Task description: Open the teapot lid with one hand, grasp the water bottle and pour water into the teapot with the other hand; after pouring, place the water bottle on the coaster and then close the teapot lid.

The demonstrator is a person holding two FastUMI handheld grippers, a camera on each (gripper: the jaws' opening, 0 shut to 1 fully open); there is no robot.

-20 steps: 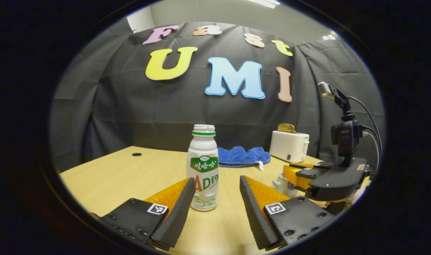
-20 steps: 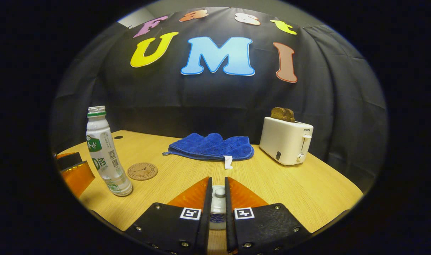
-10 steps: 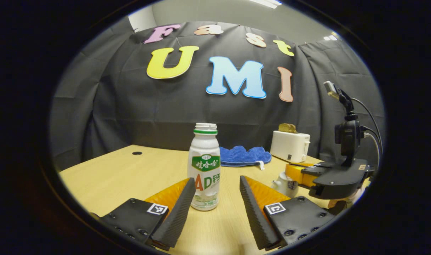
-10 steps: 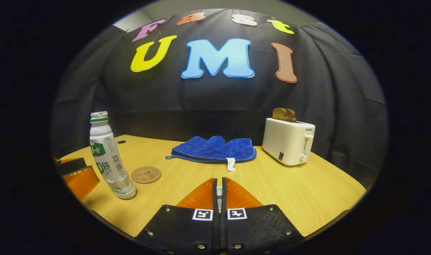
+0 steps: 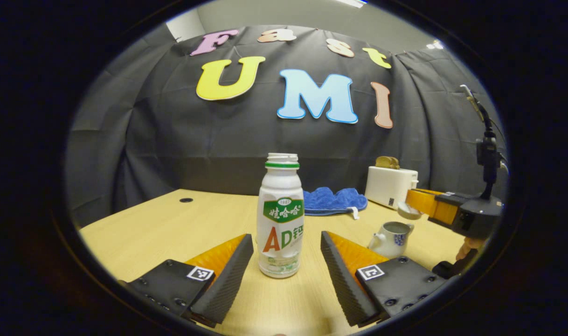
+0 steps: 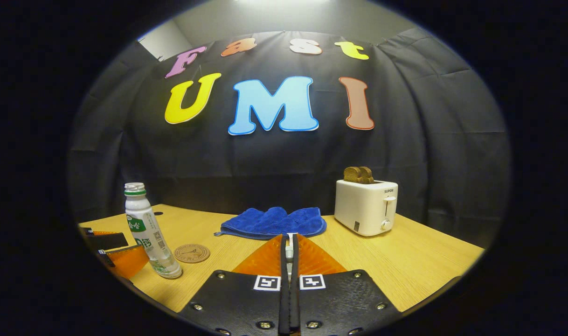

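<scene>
the upright water bottle [image 5: 280, 219] stood between the wide-open left gripper [image 5: 286, 261] fingers (right gripper [image 6: 289, 254] clamped the teapot lid [image 5: 411, 212]).

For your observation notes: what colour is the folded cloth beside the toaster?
Blue; the cloth shows best in the right gripper view.

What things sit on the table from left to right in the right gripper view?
Water bottle → coaster → blue cloth → toaster with toast in its slots.
</scene>
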